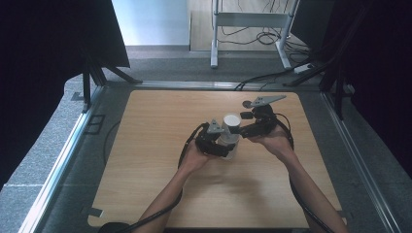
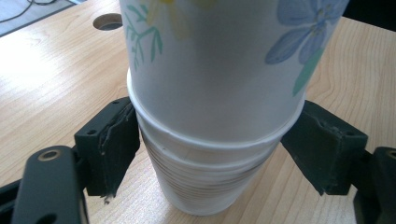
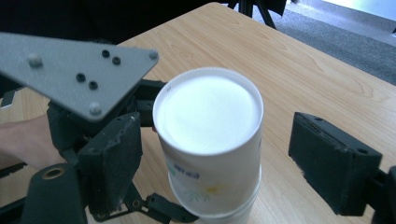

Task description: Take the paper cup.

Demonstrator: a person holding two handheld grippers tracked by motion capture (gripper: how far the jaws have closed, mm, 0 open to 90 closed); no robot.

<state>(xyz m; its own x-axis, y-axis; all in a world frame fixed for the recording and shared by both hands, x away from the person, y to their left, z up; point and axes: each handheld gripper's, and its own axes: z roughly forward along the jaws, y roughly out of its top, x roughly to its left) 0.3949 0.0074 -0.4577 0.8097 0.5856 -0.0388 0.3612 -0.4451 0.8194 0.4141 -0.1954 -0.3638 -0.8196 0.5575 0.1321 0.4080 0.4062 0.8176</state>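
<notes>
**Wooden table, one cup stack on it**

A light wood-grain table (image 1: 160, 184) with rounded corners is seen from the high view, set inside a metal frame over grey carpet. A stack of paper cups (image 1: 230, 136) is stood upright on the board, slightly right of its centre. The stack's bottom cup (image 2: 201, 186) is seen resting directly on the wood in the left gripper view; a flowered cup (image 2: 215, 70) is nested into it from above. A round hole (image 2: 107, 21) is cut through the tabletop, beyond the stack and to its left in that view. The board's near edge is well apart from the stack.
</notes>
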